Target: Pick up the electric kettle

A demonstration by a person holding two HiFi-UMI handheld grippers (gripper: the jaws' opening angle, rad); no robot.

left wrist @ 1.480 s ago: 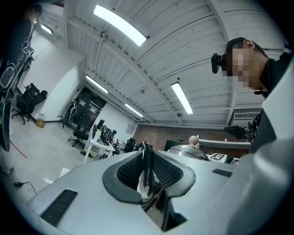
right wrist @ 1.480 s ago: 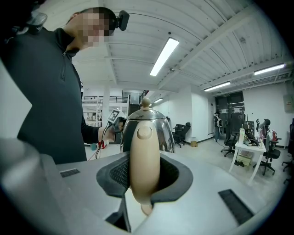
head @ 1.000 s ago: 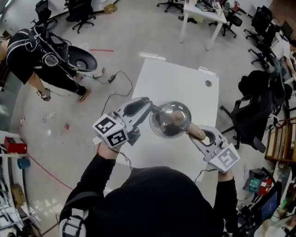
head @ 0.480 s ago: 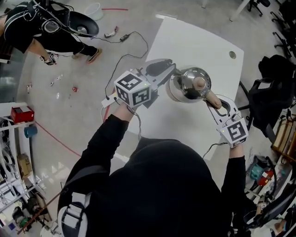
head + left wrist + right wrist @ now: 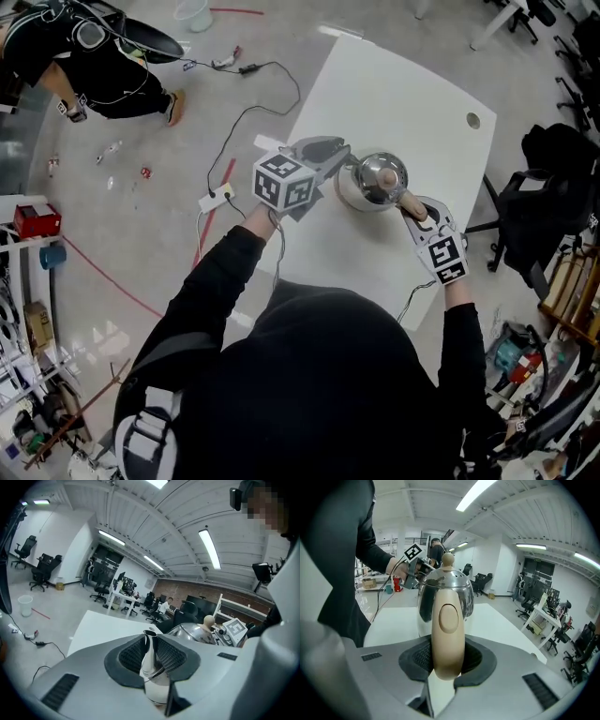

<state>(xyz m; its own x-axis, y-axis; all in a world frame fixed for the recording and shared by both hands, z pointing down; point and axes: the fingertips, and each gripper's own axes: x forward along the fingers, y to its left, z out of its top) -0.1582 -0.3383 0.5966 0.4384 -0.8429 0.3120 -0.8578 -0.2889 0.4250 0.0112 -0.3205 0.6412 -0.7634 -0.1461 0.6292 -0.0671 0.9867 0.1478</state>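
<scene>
A shiny steel electric kettle (image 5: 373, 181) with a beige handle and knob is held between both grippers, low over the white table (image 5: 394, 94). Whether its base touches the top I cannot tell. My left gripper (image 5: 339, 169) is shut on the kettle's thin spout (image 5: 149, 656), which stands upright between the dark pads (image 5: 131, 656) in the left gripper view. My right gripper (image 5: 412, 208) is shut on the beige handle (image 5: 448, 634), and the steel body (image 5: 461, 592) rises just behind it. The left gripper (image 5: 151, 641) and the right gripper (image 5: 447, 656) face each other across the kettle.
The table has a round cable hole (image 5: 472, 120) near its far right corner. A black cable (image 5: 253, 103) and a power strip (image 5: 214, 199) lie on the floor to the left. A person (image 5: 84, 56) stands at the far left. A black office chair (image 5: 553, 187) is at the right.
Both grippers have come down together with the kettle, from chest height to just above the table. Neither grip has altered.
</scene>
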